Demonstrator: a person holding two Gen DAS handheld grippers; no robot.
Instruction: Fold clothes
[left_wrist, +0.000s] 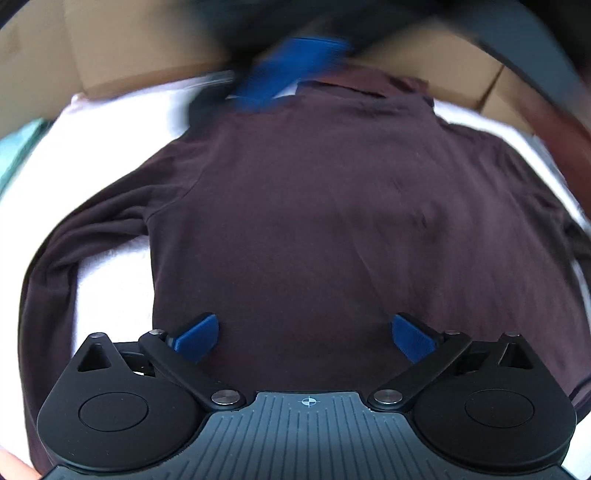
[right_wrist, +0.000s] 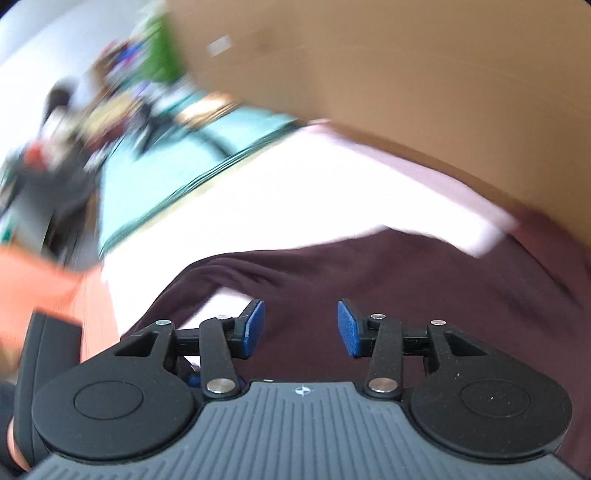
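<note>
Maroon shirt (left_wrist: 314, 206) lies spread flat on the white cloth (left_wrist: 110, 155), collar toward the cardboard (left_wrist: 110, 55), one long sleeve (left_wrist: 74, 236) trailing off at the frame's left. I have my left gripper (left_wrist: 304, 338) angled down over the hem, jaws at their widest, nothing between the blue pads (left_wrist: 195, 338). My right gripper (right_wrist: 301, 328) tilts down over the shirt's edge, jaws partly apart and empty. That view is badly blurred.
</note>
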